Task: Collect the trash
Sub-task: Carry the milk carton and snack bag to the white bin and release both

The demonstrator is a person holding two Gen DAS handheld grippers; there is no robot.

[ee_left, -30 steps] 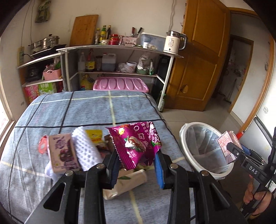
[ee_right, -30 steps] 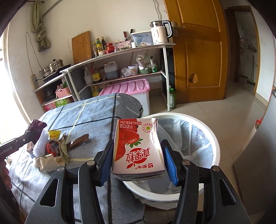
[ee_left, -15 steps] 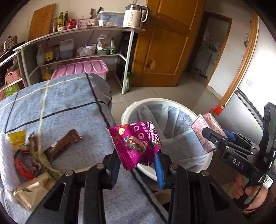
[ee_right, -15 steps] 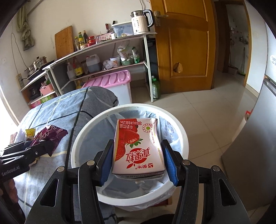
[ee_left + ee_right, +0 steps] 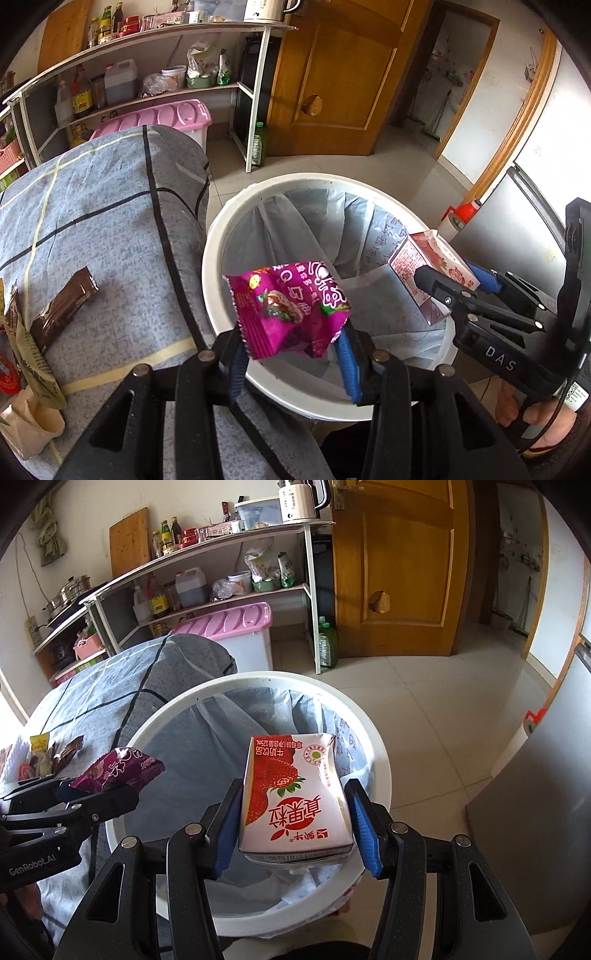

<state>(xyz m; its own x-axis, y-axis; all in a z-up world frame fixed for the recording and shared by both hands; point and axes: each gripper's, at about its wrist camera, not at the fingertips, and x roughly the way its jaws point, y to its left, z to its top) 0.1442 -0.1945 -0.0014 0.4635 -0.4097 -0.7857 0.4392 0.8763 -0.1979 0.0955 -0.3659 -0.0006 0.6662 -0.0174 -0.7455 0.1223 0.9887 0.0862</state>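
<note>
A: How are the tongs posed?

B: Both are tilted down over the white bin (image 5: 221,258). The left tongs (image 5: 291,356) have just been opening; the magenta snack packet (image 5: 290,314) is seen between loosened pads. The right tongs (image 5: 291,823) are clamped on the strawberry milk carton (image 5: 295,797).

A: And the edges?

B: The bin's rim is pressed against the cloth-covered worktop (image 5: 110,206); bare floor is seen beyond. A brown wrapper (image 5: 62,308) lies on the worktop.

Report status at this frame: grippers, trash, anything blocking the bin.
Left gripper jaws just opening, purple snack wrapper between them over white bin. Right gripper shut on strawberry milk carton. Bin mouth unobstructed.
</note>
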